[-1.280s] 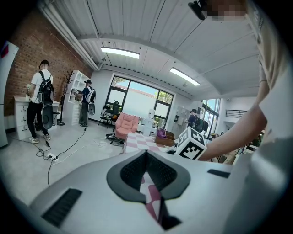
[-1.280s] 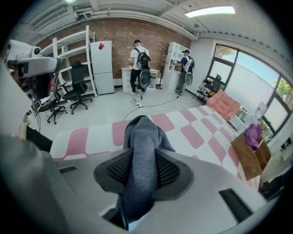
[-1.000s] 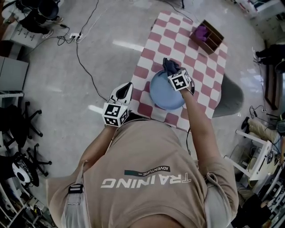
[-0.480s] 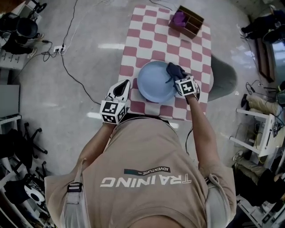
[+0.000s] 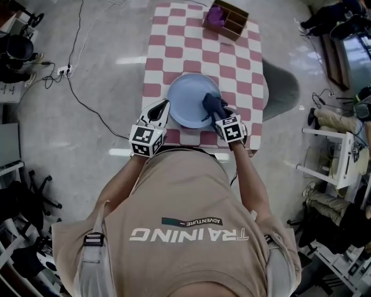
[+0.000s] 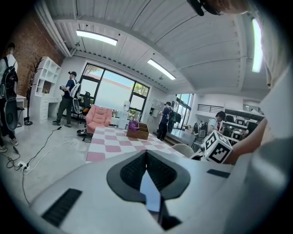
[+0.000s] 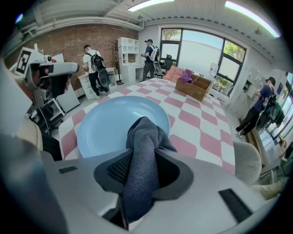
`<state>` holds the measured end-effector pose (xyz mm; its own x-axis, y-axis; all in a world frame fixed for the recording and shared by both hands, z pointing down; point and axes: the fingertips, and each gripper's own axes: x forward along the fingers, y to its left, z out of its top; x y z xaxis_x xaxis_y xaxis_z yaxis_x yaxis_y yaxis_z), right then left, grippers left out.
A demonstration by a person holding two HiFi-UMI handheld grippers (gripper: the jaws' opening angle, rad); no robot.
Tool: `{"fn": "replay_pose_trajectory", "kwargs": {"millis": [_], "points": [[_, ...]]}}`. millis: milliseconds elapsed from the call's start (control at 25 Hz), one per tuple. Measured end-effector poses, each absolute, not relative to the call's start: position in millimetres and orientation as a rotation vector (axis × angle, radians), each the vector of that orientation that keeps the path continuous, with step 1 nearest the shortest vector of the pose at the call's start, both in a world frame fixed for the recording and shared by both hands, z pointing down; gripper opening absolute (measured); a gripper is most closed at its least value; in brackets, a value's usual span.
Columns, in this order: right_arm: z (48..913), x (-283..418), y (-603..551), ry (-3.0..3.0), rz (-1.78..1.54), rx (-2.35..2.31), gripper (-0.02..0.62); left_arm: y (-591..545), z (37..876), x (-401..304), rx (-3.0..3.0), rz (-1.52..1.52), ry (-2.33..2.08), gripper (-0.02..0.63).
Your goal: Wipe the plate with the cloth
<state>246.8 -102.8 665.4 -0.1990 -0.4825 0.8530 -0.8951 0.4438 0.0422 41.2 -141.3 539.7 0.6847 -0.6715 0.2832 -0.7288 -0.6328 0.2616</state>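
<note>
Here the right gripper [image 7: 144, 157] has its jaws closed on a dark blue-grey woven cloth [image 7: 145, 132]. The cloth is bunched into a thick roll that fills the gap between the pads. Its long axis runs straight out along the jaws, and its free end drapes down onto a round pale blue plate [image 7: 107, 125].

In the head view the cloth [image 5: 211, 106] lies on the plate's near-right part. Most of the bare face of the plate [image 5: 188, 96] stretches away from the right gripper [image 5: 219, 116] toward the left and the far rim. Any coming stroke would likely sweep that way, and the right hand is the one already on it.

The left gripper [image 5: 157, 113] sits just beside the plate's left rim and points in at it. In its own view the left gripper [image 6: 146, 157] has its tips drawn together, with only a thin wedge behind them where a pale blue sliver shows. I cannot tell whether it pinches the rim or only rests by it.

The plate stands on the near half of a red-and-white chequered table [image 5: 174, 46], close to the person's edge. Nothing else lies on the plate or next to it. A brown wooden divided box [image 5: 232, 20] holding a purple bundle [image 5: 215, 16] stands at the far corner, well apart and out of the way.
</note>
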Motion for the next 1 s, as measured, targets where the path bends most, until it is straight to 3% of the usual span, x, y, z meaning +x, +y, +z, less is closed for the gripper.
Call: {"fn": "replay_pose_trajectory", "kwargs": {"millis": [320,1000], "points": [[668.3,195.2,-66.6,-1.923,0.752,1.134,0.135,-140.8,539.1,26.8,2.517,0.207,-1.149,0.012],[667.1,68.6,-109.7,-2.168,0.621,0.837,0.133,-126.1,538.0,-26.7,2.438,0.238,-1.317,0.012]]}}
